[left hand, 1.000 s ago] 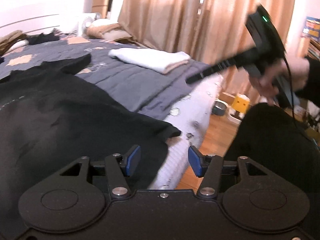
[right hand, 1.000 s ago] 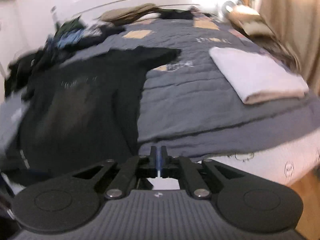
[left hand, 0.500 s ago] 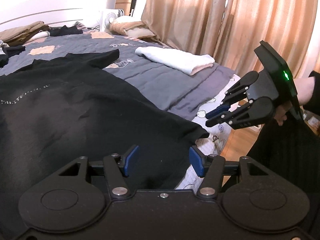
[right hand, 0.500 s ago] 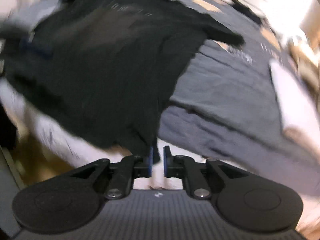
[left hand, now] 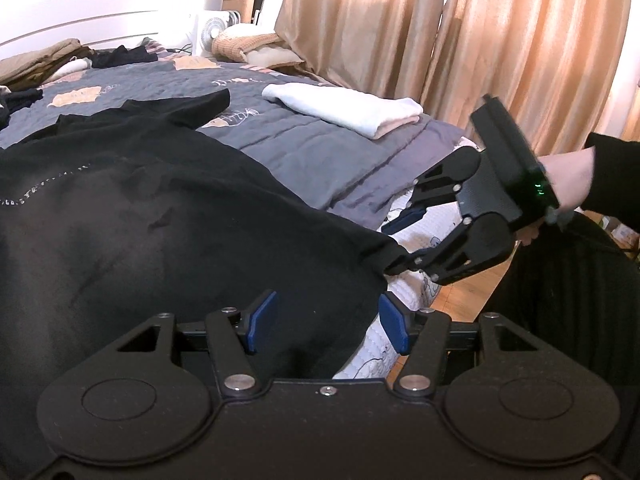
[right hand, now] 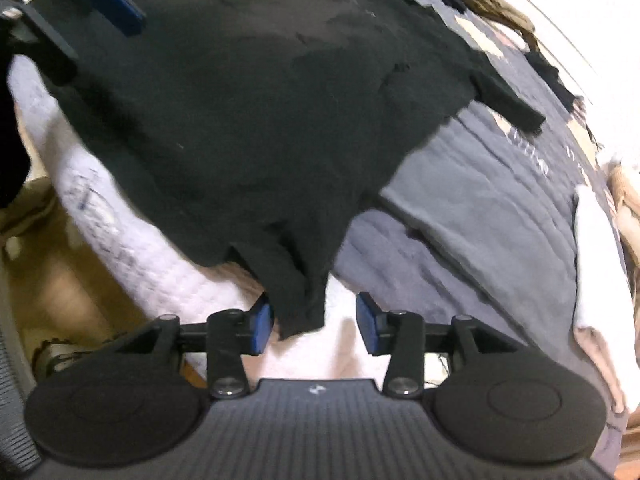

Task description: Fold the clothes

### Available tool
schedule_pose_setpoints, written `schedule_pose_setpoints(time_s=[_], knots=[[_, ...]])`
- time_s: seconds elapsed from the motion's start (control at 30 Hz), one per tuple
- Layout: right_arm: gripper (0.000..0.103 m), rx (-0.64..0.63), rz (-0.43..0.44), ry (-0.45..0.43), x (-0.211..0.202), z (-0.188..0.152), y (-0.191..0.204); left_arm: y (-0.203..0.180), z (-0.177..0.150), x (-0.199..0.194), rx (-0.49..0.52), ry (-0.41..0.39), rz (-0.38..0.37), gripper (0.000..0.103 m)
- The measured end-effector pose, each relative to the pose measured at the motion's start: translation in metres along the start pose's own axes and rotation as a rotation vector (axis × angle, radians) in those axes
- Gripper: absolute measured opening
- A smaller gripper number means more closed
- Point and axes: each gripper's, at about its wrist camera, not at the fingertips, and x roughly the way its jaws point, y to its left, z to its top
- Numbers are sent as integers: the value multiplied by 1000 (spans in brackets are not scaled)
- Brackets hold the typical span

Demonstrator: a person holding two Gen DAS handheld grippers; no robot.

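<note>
The black shirt (left hand: pixel 168 216) fills the left and centre of the left wrist view, with a faint dotted pale line across its chest. It lies on a grey quilt (left hand: pixel 320 148) with tan patches, over a white patterned mattress (left hand: pixel 424 236). A white and peach folded cloth (left hand: pixel 352 114) sits upper centre before peach-tan curtains (left hand: pixel 500 40); both black hand-held grippers have blue pads (left hand: pixel 262 320).

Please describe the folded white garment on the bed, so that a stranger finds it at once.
Start at the grey quilt on the bed. Beyond the spread black shirt, near the peach curtains, lies the folded white garment. It alone is folded neatly and is pale.
</note>
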Motion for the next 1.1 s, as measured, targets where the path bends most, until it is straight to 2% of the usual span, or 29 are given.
schedule_pose_setpoints(time_s=[0.03, 0.07, 0.23, 0.33, 0.37, 0.43, 0.57, 0.63, 0.73, 0.83, 0.97, 1.1], knots=[[16, 39, 26, -12, -1, 0, -4, 0, 0, 0, 1, 1, 1, 56], [9, 96, 55, -29, -3, 1, -10, 0, 0, 0, 1, 1, 1, 56], [6, 404, 197, -150, -42, 5, -44, 1, 1, 1, -11, 2, -10, 56], [5, 678, 347, -270, -74, -2, -75, 1, 2, 1, -13, 3, -29, 56], [5, 729, 381, -291, -80, -4, -81, 0, 2, 1, -12, 3, -32, 56], [5, 788, 397, -243, -83, -7, -89, -2, 1, 2, -9, 5, -39, 56], [5, 641, 227, 4, -63, -6, -74, -4, 0, 3, -3, 11, -41, 56], [5, 528, 137, 119, -50, -6, -59, -4, 0, 3, -3, 11, -38, 56], [5, 436, 60, 173, -44, -12, -47, -3, 0, 3, -9, 9, -34, 56], [5, 488, 66, 71, -61, -15, -55, -2, 1, 3, -15, 3, -28, 56], [9, 513, 30, -96, -77, -3, -60, 1, 3, 2, -37, -11, -15, 56], [11, 545, 11, -145, -65, 11, -60, 9, 5, -1, -79, -31, 9, 59]])
